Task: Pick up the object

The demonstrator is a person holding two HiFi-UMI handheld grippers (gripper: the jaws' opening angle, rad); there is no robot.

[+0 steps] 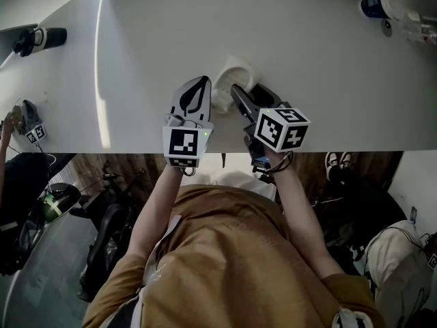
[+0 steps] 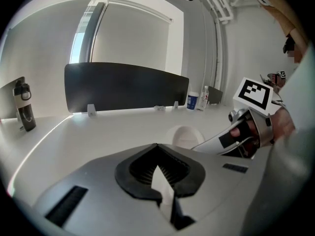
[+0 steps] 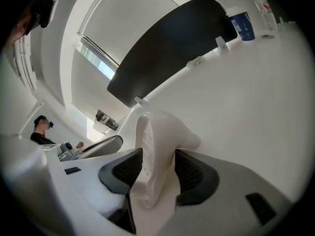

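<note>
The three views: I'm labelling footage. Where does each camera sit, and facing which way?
Head view: on the person's head, looking steeply down at the white table; the left gripper, the right gripper and both forearms show.
Left gripper view: on the left gripper, facing across the table to a dark screen; the right hand shows.
Right gripper view: on the right gripper, facing the white object between its jaws; the left gripper shows.
Shared: both gripper views show the dark screen.
</note>
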